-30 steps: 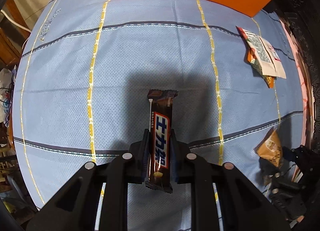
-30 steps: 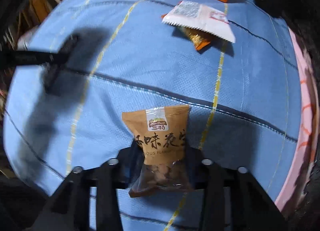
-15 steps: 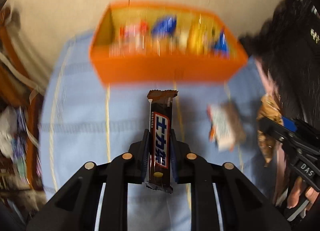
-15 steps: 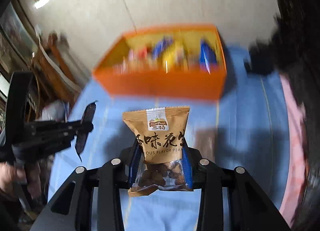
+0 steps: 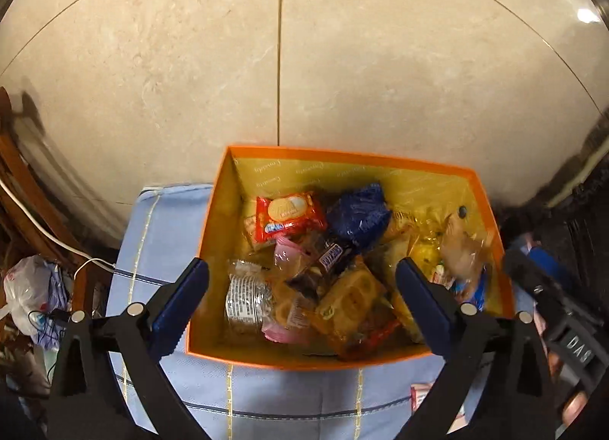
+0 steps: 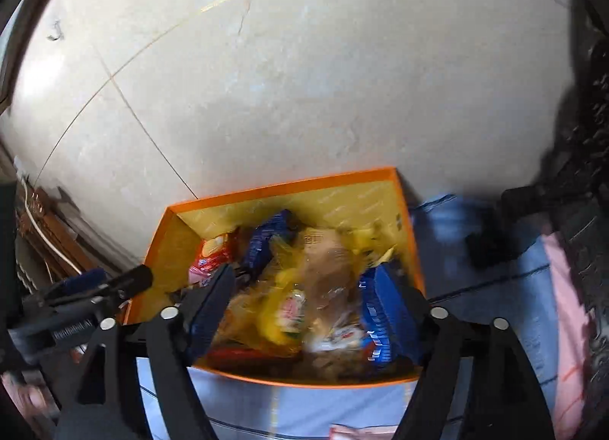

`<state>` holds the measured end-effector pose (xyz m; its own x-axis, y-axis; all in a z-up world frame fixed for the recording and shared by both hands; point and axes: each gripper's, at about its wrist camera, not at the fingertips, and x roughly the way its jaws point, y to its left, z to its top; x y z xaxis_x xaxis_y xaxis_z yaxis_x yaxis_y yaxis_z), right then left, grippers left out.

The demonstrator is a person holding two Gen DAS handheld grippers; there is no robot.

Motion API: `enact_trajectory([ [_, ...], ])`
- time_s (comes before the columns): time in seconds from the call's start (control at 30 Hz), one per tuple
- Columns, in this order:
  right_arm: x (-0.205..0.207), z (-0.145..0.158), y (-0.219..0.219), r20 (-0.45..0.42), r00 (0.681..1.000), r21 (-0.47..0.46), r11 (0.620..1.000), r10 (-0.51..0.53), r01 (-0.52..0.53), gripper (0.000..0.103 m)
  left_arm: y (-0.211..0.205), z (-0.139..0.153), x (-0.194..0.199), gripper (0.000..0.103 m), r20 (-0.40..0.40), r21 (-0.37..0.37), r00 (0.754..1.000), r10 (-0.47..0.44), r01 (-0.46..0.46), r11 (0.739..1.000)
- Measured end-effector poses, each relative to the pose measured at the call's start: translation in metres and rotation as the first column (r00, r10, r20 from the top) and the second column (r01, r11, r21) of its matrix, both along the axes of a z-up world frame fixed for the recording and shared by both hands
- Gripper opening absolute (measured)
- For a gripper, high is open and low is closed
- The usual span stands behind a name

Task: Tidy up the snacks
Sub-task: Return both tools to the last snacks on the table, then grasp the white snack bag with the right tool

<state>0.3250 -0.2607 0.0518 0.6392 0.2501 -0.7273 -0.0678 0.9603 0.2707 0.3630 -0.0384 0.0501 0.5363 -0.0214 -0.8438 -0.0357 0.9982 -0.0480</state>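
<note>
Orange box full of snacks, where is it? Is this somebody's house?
Probably a home. The orange box sits on a blue checked tablecloth pushed against a beige tiled wall, with a plastic bag and a white cable cluttered at the side.

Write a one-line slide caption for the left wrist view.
Left gripper, jaws just opened and empty, poised over the orange box heaped with wrapped snacks on a blue cloth.

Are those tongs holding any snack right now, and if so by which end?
No. The left tongs and right tongs both stand open over the orange box, their jaws having just opened, with nothing gripped between them.
</note>
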Motion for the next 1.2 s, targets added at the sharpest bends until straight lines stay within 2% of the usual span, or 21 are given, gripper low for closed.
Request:
enact_trajectory([
  [0.13,-0.028,-0.014,-0.027,-0.027,1.000,0.040,0.999,-0.008,0.009,0.080,-0.016,-0.012,-0.029,0.096,-0.005,0.072,0.997,-0.074,0.074,0.995],
  [0.27,-0.064,-0.039,-0.045,-0.091,0.996,-0.010,1.000,-0.002,0.001,0.082,-0.036,-0.023,-0.063,0.096,-0.020,0.120,0.989,-0.149,0.151,0.981],
  [0.4,-0.106,-0.088,-0.030,-0.234,0.971,-0.152,0.985,0.048,-0.085,0.082,-0.045,-0.040,-0.093,0.096,-0.073,0.114,0.983,-0.167,0.175,0.978],
  [0.5,-0.124,-0.125,-0.018,-0.338,0.939,-0.145,0.982,0.062,-0.117,0.082,-0.048,-0.060,-0.116,0.096,-0.123,0.086,0.978,-0.168,0.179,0.980],
  [0.7,-0.125,-0.149,-0.010,-0.381,0.924,-0.110,0.992,0.020,-0.066,0.082,-0.043,-0.102,-0.159,0.096,-0.230,0.065,0.962,-0.151,0.170,0.983],
  [0.87,-0.115,-0.159,-0.006,-0.406,0.914,-0.088,0.995,0.001,-0.040,0.082,-0.029,-0.125,-0.181,0.096,-0.288,0.034,0.951,-0.112,0.127,0.991],
  [1.0,-0.104,-0.166,-0.002,-0.413,0.910,-0.107,0.994,-0.027,-0.019,0.083,-0.018,-0.135,-0.190,0.096,-0.320,0.031,0.943,-0.089,0.104,0.994],
  [1.03,-0.102,-0.168,0.000,-0.414,0.910,-0.122,0.992,-0.031,-0.022,0.081,-0.016,-0.137,-0.191,0.096,-0.324,0.036,0.942,-0.085,0.102,0.994],
  [1.1,-0.100,-0.166,0.008,-0.394,0.919,-0.170,0.984,-0.027,-0.044,0.070,-0.014,-0.139,-0.192,0.096,-0.337,0.037,0.938,-0.080,0.098,0.994],
  [1.17,-0.102,-0.160,0.008,-0.387,0.922,-0.139,0.989,-0.014,-0.044,0.051,-0.013,-0.139,-0.193,0.096,-0.341,0.037,0.937,-0.076,0.094,0.995],
  [1.2,-0.104,-0.157,0.004,-0.379,0.925,-0.128,0.991,-0.021,-0.030,0.050,-0.012,-0.139,-0.193,0.096,-0.339,0.037,0.938,-0.075,0.093,0.995],
])
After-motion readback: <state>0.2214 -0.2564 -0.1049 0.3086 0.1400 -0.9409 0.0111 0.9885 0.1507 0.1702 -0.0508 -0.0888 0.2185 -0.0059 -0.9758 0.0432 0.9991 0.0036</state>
